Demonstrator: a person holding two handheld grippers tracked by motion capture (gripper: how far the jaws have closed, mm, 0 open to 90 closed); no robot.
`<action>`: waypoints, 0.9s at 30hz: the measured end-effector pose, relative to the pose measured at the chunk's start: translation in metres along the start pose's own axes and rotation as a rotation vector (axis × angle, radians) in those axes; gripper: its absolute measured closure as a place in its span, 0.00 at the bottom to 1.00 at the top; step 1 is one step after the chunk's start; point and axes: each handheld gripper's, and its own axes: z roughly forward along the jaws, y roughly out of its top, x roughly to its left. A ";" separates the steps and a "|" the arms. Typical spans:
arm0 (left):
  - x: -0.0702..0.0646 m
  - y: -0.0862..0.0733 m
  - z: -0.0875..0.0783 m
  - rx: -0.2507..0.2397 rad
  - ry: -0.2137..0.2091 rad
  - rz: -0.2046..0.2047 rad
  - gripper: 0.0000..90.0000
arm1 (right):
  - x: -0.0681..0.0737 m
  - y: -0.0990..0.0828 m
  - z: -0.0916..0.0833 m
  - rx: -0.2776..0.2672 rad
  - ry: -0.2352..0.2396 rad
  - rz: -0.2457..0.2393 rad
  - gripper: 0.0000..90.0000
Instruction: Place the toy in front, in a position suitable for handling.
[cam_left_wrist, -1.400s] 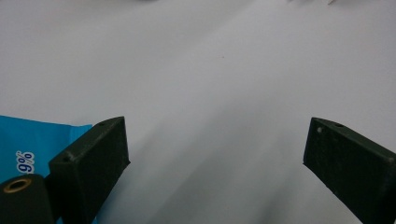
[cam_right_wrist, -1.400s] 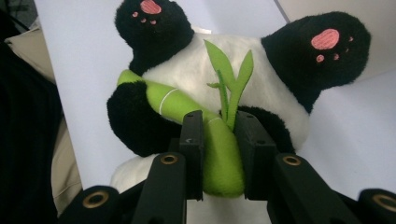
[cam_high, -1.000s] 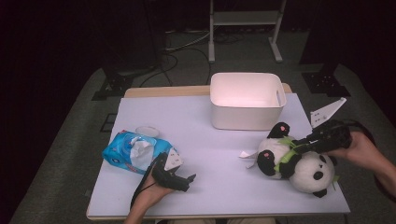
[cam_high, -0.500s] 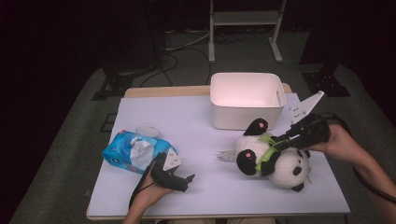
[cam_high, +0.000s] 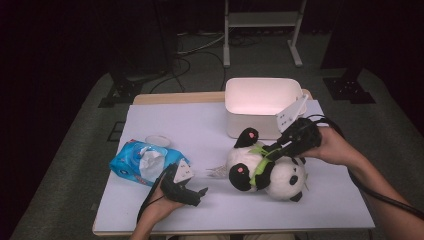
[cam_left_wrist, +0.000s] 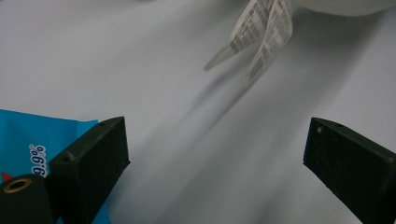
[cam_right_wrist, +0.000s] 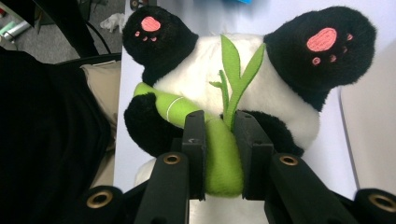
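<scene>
Pinching only the plush panda's (cam_high: 267, 170) green bamboo stalk (cam_right_wrist: 223, 158) in my right gripper (cam_high: 267, 151), near the worktop's right edge by the white bin (cam_high: 260, 102), I risk it slipping free; my left gripper (cam_high: 197, 192) gapes empty.

Right gripper (cam_high: 267, 152) jaws clamped (something green between them); left gripper (cam_high: 192, 192) jaws spread wide.

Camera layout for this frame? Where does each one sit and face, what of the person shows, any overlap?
High view: above the near table edge, facing forward and down; both forearms, left gripper, right gripper.
Left gripper view: along its open fingers over the table; paper tag.
Right gripper view: fingers clamp the plush panda by its green bamboo.
Shared: high and right gripper views share the panda.
</scene>
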 end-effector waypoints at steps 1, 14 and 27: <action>0.000 0.000 0.000 -0.002 0.000 0.003 0.07 | -0.002 0.008 0.004 0.006 0.010 -0.011 0.83; -0.002 -0.001 0.001 0.007 -0.025 0.021 0.07 | -0.015 0.033 0.061 0.061 0.090 -0.021 0.83; -0.001 0.001 0.001 0.021 -0.061 0.047 0.07 | -0.015 0.020 0.060 -0.010 0.057 0.032 0.63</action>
